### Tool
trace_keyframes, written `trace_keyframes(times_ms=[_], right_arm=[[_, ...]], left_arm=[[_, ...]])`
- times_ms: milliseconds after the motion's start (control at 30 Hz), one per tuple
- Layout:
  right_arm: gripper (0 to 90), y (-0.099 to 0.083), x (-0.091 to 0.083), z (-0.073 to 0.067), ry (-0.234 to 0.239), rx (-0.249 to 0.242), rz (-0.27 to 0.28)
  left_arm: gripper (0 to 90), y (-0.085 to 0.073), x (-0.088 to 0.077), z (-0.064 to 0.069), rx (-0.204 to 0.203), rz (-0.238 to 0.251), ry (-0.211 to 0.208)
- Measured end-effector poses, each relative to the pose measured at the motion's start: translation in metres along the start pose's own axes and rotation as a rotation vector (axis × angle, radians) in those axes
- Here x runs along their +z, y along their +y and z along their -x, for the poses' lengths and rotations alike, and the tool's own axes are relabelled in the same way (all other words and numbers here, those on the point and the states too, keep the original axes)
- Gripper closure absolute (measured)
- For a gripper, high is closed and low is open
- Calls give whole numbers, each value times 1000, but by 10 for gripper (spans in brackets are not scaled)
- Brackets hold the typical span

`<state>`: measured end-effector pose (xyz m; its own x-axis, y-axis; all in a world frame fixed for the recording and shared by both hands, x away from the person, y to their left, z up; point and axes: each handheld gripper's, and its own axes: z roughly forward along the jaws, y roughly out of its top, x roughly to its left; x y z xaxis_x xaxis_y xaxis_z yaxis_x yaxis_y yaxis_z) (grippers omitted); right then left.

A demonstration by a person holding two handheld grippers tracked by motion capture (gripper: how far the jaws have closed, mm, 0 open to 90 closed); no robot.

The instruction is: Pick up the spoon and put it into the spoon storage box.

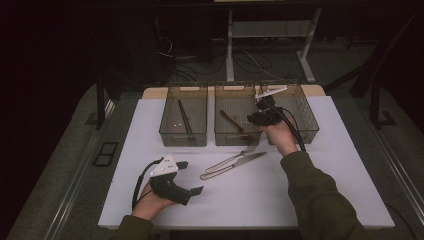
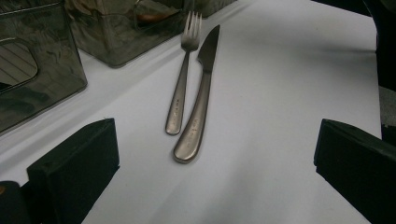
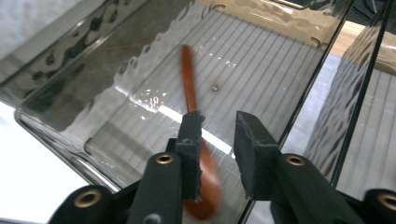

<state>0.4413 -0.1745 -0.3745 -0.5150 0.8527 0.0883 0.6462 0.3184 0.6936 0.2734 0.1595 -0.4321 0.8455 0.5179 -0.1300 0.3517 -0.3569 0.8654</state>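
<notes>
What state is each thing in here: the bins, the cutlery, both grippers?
Left bin: holds dark chopsticks.
Middle bin: holds a brown wooden spoon, lying on its floor.
Right bin: contents unclear.
Fork: flat on the table, beside the knife.
Knife: flat on the table, ungripped.
Left gripper: open, holding nothing.
Right gripper: over the middle bin, jaws apart, spoon not clamped.

Dim lab, white-topped table, floor cables, desk legs behind
</notes>
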Motion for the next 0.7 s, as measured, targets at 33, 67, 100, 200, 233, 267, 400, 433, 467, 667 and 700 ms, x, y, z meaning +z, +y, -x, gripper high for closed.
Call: trace_keyframes(times_ms=[33, 67, 100, 200, 233, 267, 400, 433, 467, 667, 700], right_arm=[[678, 0, -1, 0, 1, 0, 4], [659, 0, -2, 0, 6, -2, 9], [638, 0, -4, 0, 15, 1, 16], [566, -1, -10, 2, 35, 2, 34], [550, -1, -13, 2, 44, -1, 39], [537, -2, -16, 2, 54, -6, 48], [497, -6, -30, 4, 91, -11, 81], [485, -7, -33, 5, 98, -15, 89], [463, -9, -36, 5, 109, -18, 98], [426, -19, -51, 9, 151, -23, 141], [423, -21, -53, 10, 154, -28, 147]], left_arm=[[0, 0, 0, 0, 0, 0, 0], [0, 0, 0, 0, 0, 0, 0], [0, 0, 0, 0, 1, -1, 0], [0, 0, 0, 0, 2, -3, 0], [0, 0, 0, 0, 0, -3, 0], [0, 0, 0, 0, 1, -3, 0], [0, 0, 0, 0, 1, -4, 0], [0, 0, 0, 0, 1, -5, -1], [0, 0, 0, 0, 1, -5, -1], [0, 0, 1, 0, 3, -7, 0], [0, 0, 0, 1, 4, -8, 0]])
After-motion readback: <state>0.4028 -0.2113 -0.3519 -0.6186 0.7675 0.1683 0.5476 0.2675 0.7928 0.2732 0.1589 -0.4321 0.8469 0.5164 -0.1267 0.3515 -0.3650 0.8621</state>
